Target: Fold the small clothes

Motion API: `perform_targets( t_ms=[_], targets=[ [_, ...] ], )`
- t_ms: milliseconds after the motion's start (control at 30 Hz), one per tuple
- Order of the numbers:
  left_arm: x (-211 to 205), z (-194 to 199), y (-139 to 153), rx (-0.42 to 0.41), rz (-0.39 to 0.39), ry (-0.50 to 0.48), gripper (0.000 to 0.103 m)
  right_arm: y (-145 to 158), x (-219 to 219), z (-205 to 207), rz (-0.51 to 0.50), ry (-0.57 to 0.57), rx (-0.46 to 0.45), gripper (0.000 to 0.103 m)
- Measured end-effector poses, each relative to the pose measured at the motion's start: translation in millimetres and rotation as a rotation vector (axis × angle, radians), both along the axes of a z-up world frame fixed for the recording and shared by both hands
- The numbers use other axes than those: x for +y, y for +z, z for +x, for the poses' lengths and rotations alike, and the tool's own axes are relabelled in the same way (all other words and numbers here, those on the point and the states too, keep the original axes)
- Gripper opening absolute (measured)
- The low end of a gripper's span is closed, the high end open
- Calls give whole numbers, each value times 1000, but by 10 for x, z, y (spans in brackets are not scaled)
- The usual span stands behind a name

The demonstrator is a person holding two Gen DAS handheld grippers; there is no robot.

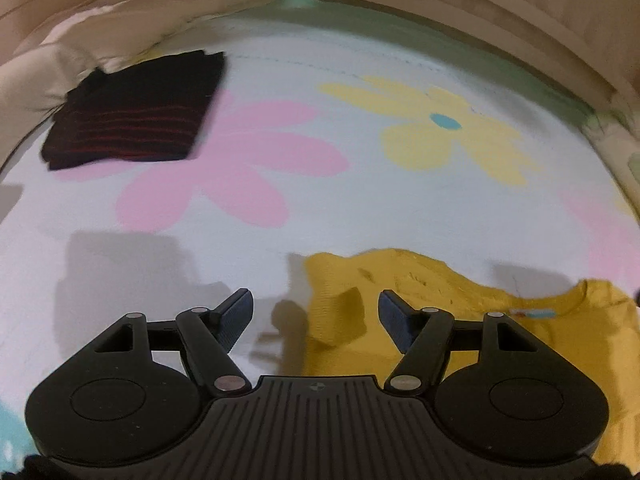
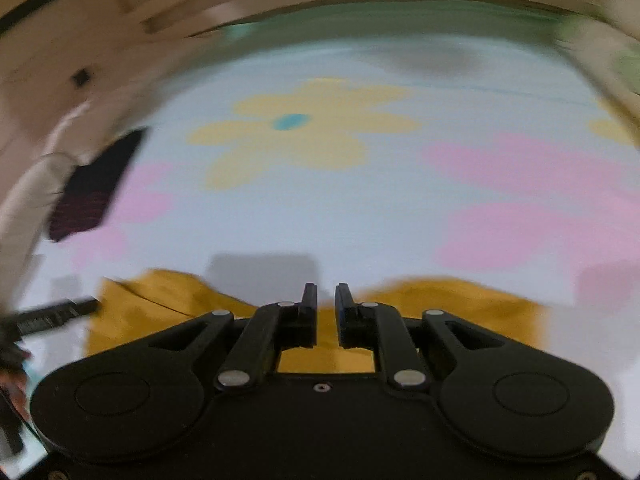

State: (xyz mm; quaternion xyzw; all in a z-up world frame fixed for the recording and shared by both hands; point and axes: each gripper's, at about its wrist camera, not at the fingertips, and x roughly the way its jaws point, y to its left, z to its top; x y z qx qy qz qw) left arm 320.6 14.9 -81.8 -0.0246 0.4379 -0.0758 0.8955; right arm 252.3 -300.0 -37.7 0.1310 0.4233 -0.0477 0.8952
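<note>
A yellow shirt (image 1: 440, 292) lies on the flowered sheet, collar label to the right and its left part folded over. My left gripper (image 1: 316, 316) hovers open above the shirt's left edge with nothing between its pads. In the blurred right wrist view the same yellow shirt (image 2: 460, 304) spreads under my right gripper (image 2: 326, 300). Its jaws stand almost together, and yellow fabric fills the narrow gap lower down between them. A black finger (image 2: 56, 318) of the left gripper shows at the far left.
A folded dark garment with red stripes (image 1: 136, 112) lies at the back left of the pale blue sheet (image 1: 360, 216), also visible as a dark garment (image 2: 92, 192). A beige pillow (image 1: 80, 44) and the wooden bed frame (image 1: 500, 16) border the far side.
</note>
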Motion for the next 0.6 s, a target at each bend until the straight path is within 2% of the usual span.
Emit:
perform_targets(
  t_ms=[133, 167, 233, 300, 400, 467, 500, 567, 600],
  targets=[
    [-35, 6, -187, 42, 72, -28, 68, -139, -445, -354, 29, -90, 47, 21],
    [-5, 6, -233, 53, 93, -26, 71, -186, -488, -420, 36, -97, 54, 21],
    [90, -8, -266, 44, 85, -16, 72, -328, -596, -482, 47, -120, 88, 23],
    [135, -17, -248, 45, 86, -10, 72, -479, -690, -529, 29, -173, 126, 17],
    [119, -81, -207, 36, 94, -21, 72, -505, -748, -579, 39, -170, 96, 15],
    [104, -121, -152, 49, 92, -40, 71, -381, -728, -603, 14, -171, 68, 31],
    [96, -152, -113, 53, 87, -49, 72, -299, -705, -652, -10, -173, 38, 34],
    [74, -270, -7, 44, 69, -65, 72, -119, -688, -738, -14, -164, -7, 48],
    [58, -324, 54, 37, 66, -75, 72, -46, -677, -786, -10, -159, -22, 50]
  ],
)
